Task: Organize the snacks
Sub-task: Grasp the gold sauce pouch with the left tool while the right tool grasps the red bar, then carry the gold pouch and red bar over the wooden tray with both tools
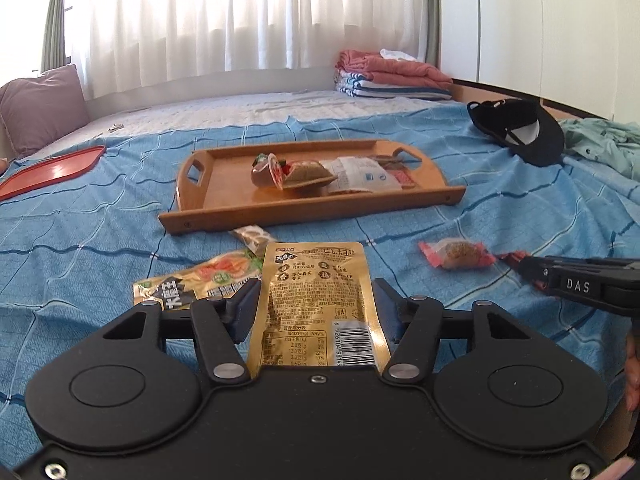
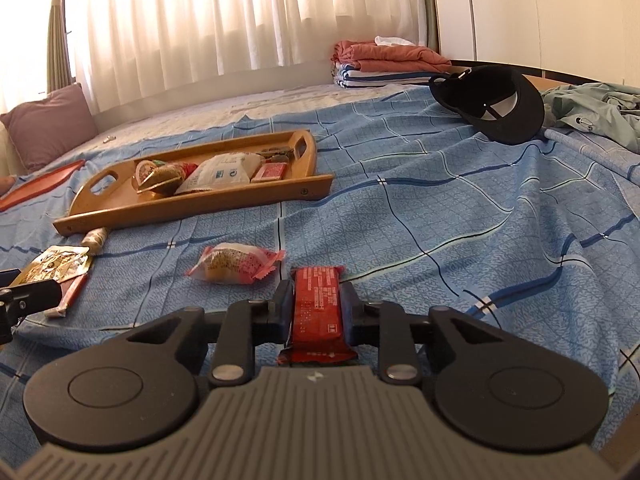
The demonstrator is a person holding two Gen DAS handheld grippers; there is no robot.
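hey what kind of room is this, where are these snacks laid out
Most likely a bedroom. The snacks and wooden tray sit on a bed under a blue checked sheet, with folded bedding stacked at the far side, a pillow, and sheer curtains behind.

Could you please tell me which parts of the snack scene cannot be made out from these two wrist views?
- Gold pouch, left wrist view: near end hidden behind the left gripper.
- Red bar, right wrist view: print too small to read.
- Wooden tray: snacks overlap, so the count is uncertain.
- Red plate: cut off by the frame's left edge.
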